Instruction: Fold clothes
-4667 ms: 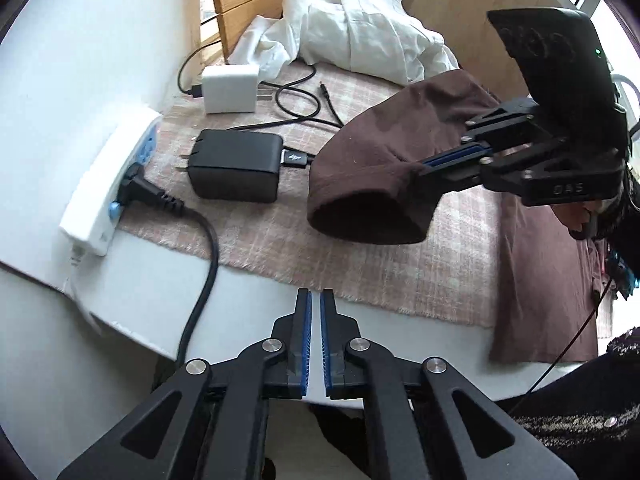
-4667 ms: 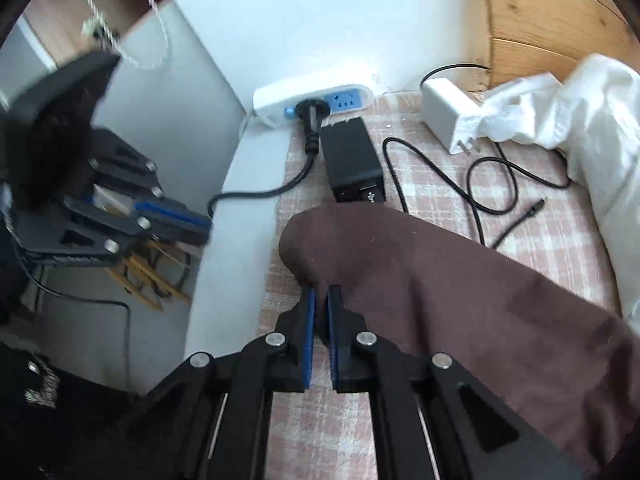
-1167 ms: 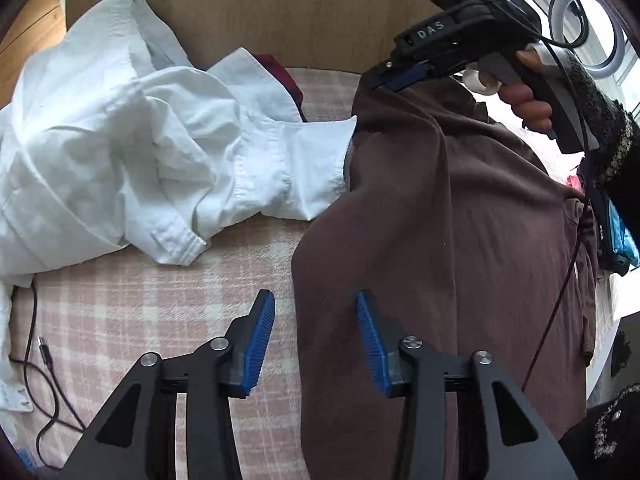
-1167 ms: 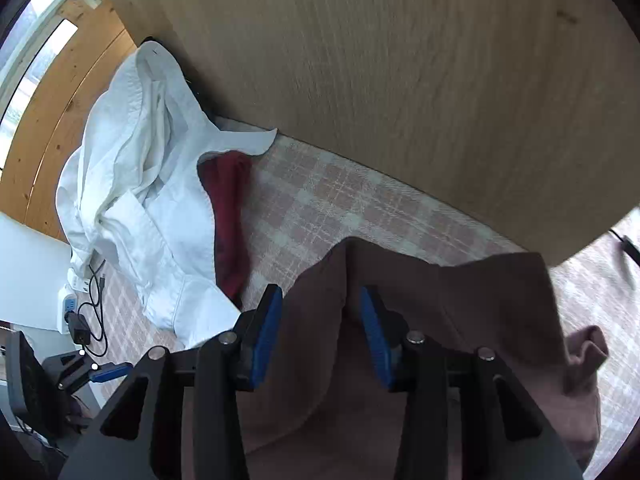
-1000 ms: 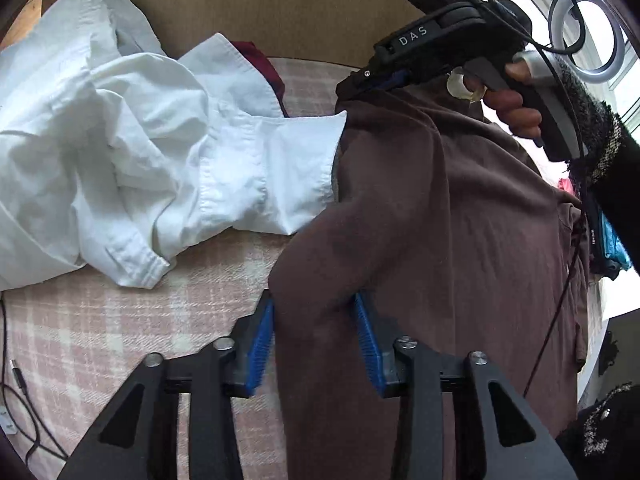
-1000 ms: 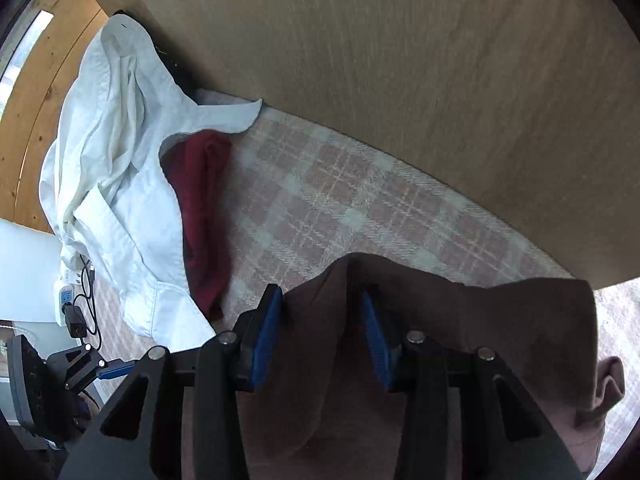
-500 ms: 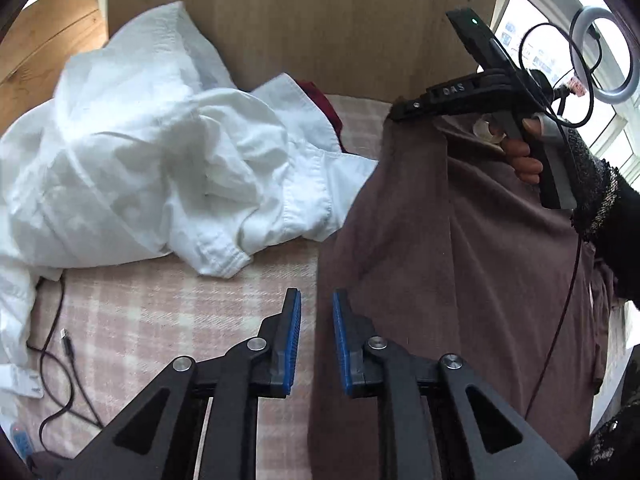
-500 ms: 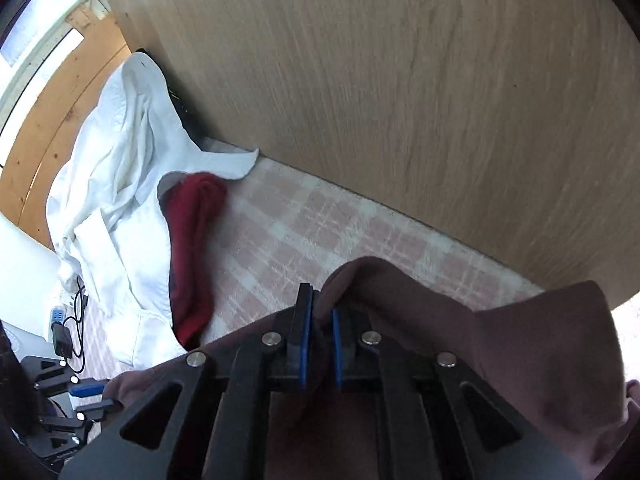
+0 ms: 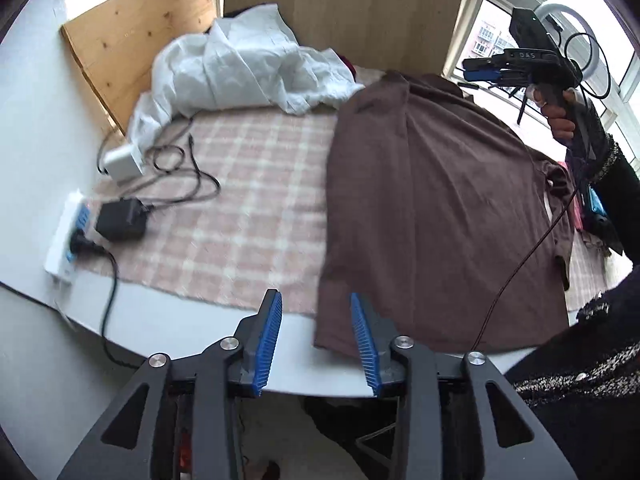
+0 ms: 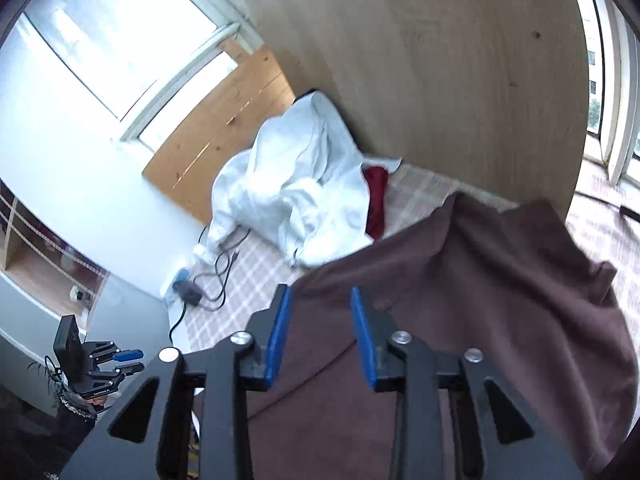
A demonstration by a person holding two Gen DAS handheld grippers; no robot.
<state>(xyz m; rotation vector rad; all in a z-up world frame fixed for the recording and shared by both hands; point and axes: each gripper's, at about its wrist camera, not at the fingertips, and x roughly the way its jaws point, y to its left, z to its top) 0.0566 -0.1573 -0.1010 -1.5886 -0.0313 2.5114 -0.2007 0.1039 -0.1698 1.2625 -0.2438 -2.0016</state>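
Both hand-held grippers, left (image 9: 316, 334) and right (image 10: 320, 334), agape above brown garment (image 9: 432, 184).

Matt brown cloth garment (image 9: 440, 184), crumpled white cloth shirt (image 9: 248, 68), wood panel (image 9: 344, 4)

Both hand-held grippers (image 9: 316, 336) (image 10: 320, 332) agape, empty.

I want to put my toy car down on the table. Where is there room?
The bare checked cloth is free between the brown shirt and the black charger with its cables. It is crowded at the back, where the white shirt is heaped, and the brown shirt covers the right side.
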